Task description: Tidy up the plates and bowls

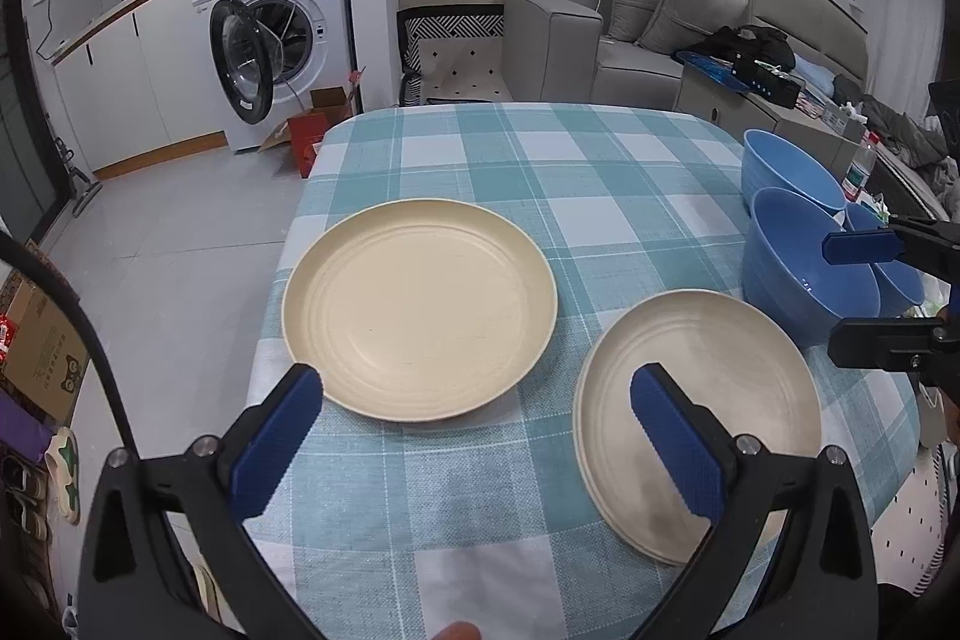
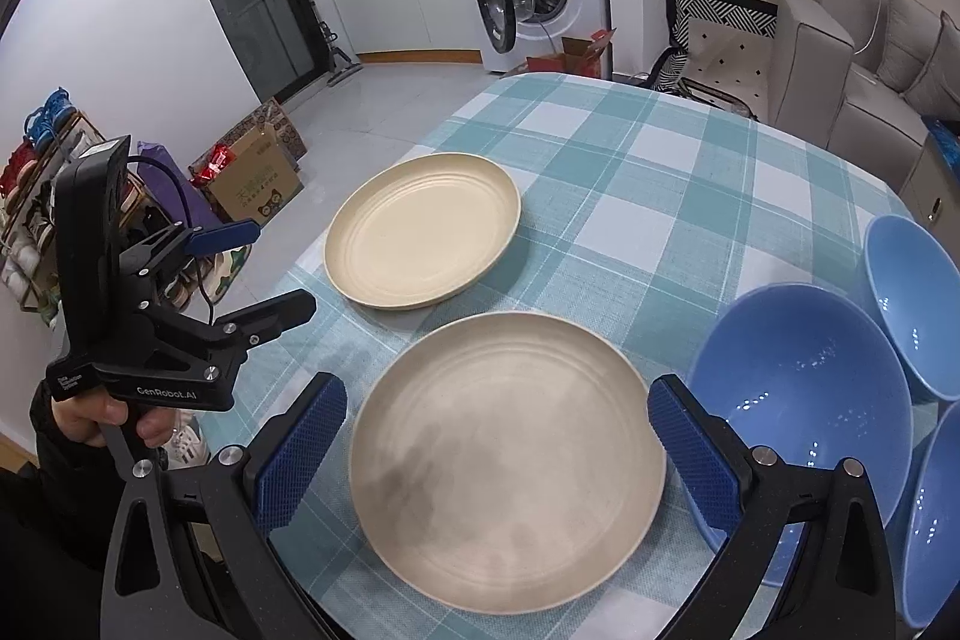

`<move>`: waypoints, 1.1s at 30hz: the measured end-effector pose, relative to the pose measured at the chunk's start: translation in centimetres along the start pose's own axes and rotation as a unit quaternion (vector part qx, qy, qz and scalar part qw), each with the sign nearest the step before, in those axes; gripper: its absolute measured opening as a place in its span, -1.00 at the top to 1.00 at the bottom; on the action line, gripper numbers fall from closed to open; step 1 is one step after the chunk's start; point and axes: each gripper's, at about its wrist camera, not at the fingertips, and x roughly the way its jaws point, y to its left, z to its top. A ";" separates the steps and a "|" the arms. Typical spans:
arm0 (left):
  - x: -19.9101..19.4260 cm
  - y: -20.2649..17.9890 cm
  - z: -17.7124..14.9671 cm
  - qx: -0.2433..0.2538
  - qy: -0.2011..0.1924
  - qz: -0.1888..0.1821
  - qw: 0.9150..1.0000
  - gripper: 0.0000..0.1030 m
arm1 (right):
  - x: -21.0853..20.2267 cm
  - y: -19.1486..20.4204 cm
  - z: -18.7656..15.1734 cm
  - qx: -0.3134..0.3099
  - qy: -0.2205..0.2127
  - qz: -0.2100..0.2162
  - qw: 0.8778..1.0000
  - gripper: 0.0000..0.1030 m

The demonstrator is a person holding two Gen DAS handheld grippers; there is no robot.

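Note:
A single cream plate [image 1: 420, 307] lies on the checked tablecloth, also in the right wrist view [image 2: 423, 229]. A small stack of cream plates [image 1: 714, 388] lies right of it, close below my right gripper [image 2: 498, 439]. Three blue bowls stand at the right: a near one [image 2: 798, 394], a far one [image 2: 912, 292] and one at the edge [image 2: 936, 526]. My left gripper [image 1: 474, 409] is open and empty, above the table's near edge between the plates. My right gripper is open and empty, its fingers straddling the stack. It shows in the left wrist view [image 1: 852, 289] beside the bowls.
The table [image 1: 540, 148] has its left edge close to the single plate. Beyond it stand a washing machine [image 1: 282, 34] with its door open, a chair [image 1: 450, 52] and a grey sofa [image 1: 630, 34]. Boxes [image 2: 252, 178] and shoes lie on the floor at the left.

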 end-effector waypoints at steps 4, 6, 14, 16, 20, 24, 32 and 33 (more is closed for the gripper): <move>0.3 0.4 0.1 -0.003 0.001 0.005 1.000 -1.00 | 0.2 0.1 0.6 0.002 -0.003 0.003 1.000 -0.99; 0.3 0.6 0.1 -0.005 0.000 0.009 1.000 -1.00 | 0.2 0.0 1.1 0.004 -0.006 0.003 1.000 -0.99; 0.3 1.5 0.4 -0.020 -0.004 0.019 1.000 -1.00 | 0.6 -0.2 2.2 0.007 -0.006 0.008 1.000 -0.99; 0.3 1.7 0.3 -0.023 -0.005 0.020 1.000 -1.00 | 0.9 -0.3 2.5 0.008 -0.003 0.009 1.000 -0.99; 0.4 2.3 0.1 -0.028 -0.002 0.026 0.999 -1.00 | 1.4 -0.2 3.1 0.010 0.002 0.011 1.000 -0.99; 0.4 3.2 -0.1 -0.037 -0.001 0.033 0.999 -1.00 | 2.1 0.1 3.9 0.011 0.006 0.014 1.000 -0.99; 0.5 5.1 -0.2 -0.052 -0.001 0.047 0.998 -1.00 | 4.1 1.1 5.6 0.000 0.015 0.024 1.000 -0.99; 0.6 5.4 -0.2 -0.054 -0.001 0.051 0.997 -1.00 | 4.4 1.3 5.8 -0.001 0.016 0.026 1.000 -0.99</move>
